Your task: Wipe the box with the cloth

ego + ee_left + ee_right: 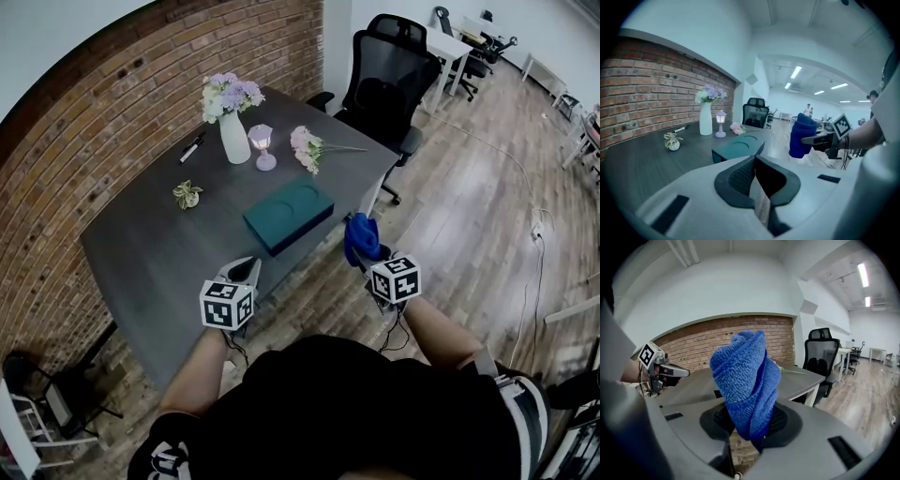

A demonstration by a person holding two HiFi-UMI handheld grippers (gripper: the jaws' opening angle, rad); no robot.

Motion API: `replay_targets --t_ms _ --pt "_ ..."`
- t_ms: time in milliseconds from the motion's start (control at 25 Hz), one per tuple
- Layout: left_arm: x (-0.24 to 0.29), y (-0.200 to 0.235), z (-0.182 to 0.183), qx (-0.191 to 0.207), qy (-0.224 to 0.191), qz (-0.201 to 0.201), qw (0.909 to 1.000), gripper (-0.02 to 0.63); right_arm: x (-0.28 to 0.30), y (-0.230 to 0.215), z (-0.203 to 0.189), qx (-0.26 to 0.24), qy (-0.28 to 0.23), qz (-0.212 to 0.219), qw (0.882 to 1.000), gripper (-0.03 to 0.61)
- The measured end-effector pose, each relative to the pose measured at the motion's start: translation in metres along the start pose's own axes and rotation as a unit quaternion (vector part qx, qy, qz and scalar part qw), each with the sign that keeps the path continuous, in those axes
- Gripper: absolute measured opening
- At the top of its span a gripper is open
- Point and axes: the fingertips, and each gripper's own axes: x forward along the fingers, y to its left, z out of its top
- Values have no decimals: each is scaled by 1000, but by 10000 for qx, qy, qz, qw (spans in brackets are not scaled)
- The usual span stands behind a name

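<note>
The teal box lies flat on the dark table, near its front edge, and also appears in the left gripper view. My right gripper hangs off the table's front edge, right of the box, shut on a bunched blue cloth. The cloth stands up out of the right gripper and hides what lies behind it. My left gripper hovers over the table's front edge, just short of the box, its jaws together with nothing between them. From the left gripper view the cloth is at the right.
Behind the box stand a white vase of flowers, a small lamp, a pink flower sprig, a small potted plant and a pen. A black office chair stands at the table's far end. Wooden floor lies to the right.
</note>
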Motion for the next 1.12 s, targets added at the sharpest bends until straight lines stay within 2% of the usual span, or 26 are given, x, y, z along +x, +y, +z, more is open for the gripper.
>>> replay_targets --t_ms 160,320,560,680,880,1120 --pt "8 0 11 -257 -15 75 9996 9 -1 -8 0 291 -59 -33 9996 117" --pt "5 -10 7 -108 163 -61 9998 9 5 6 5 234 -89 188 9995 117" --pt "-3 -6 -12 -212 464 -42 9987 9 18 32 12 443 -195 491 9976 117" --pt "-6 2 -22 -253 628 -17 9977 9 27 50 11 438 -174 653 9968 117" --pt "4 12 -25 -610 629 -25 9962 9 40 66 19 381 -92 836 9957 117" --pt "6 33 -30 -645 641 -72 9958 9 72 87 37 161 -8 1000 9949 118"
